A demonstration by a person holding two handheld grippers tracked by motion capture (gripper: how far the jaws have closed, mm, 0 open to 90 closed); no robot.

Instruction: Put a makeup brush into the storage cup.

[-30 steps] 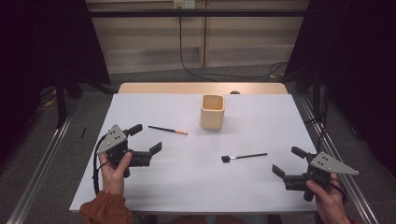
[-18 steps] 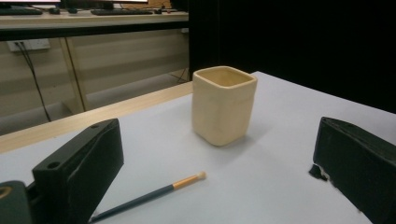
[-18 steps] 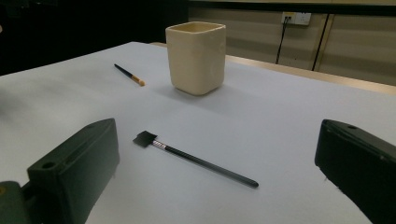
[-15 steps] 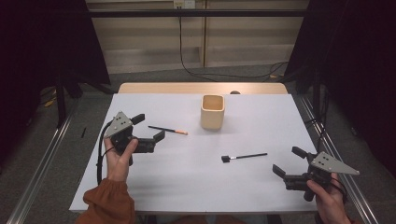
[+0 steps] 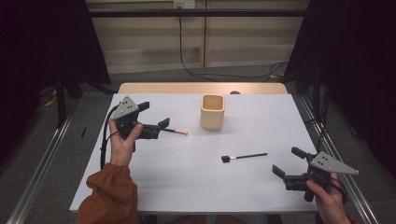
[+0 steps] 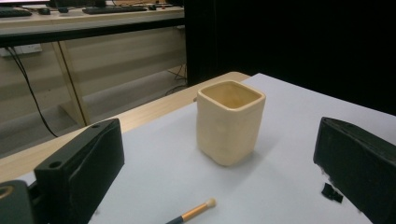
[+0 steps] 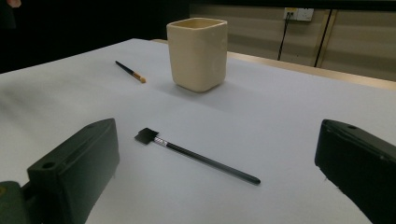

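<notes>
Your left hand-held gripper closes in on the orange-tipped brush — the right one waits.

Nearest you, the right hand-held gripper (image 5: 292,162) hangs at the desk's (image 5: 187,186) front right corner, jaws spread wide and holding nothing; I judge it parked there to leave the middle free. The black flat brush (image 5: 243,156) lies flat just ahead of it and to its left, well apart from its jaws. Farther out, your left hand-held gripper (image 5: 154,115) sits raised above the desk, jaws also wide apart and empty, aimed toward the cup (image 5: 212,111) — that spread looks meant to straddle the thin handle. The orange-tipped brush (image 5: 176,132) lies flat just under and beyond its jaws, tip pointing at the cup, not yet touched. The cup stands upright past the brush tip.
</notes>
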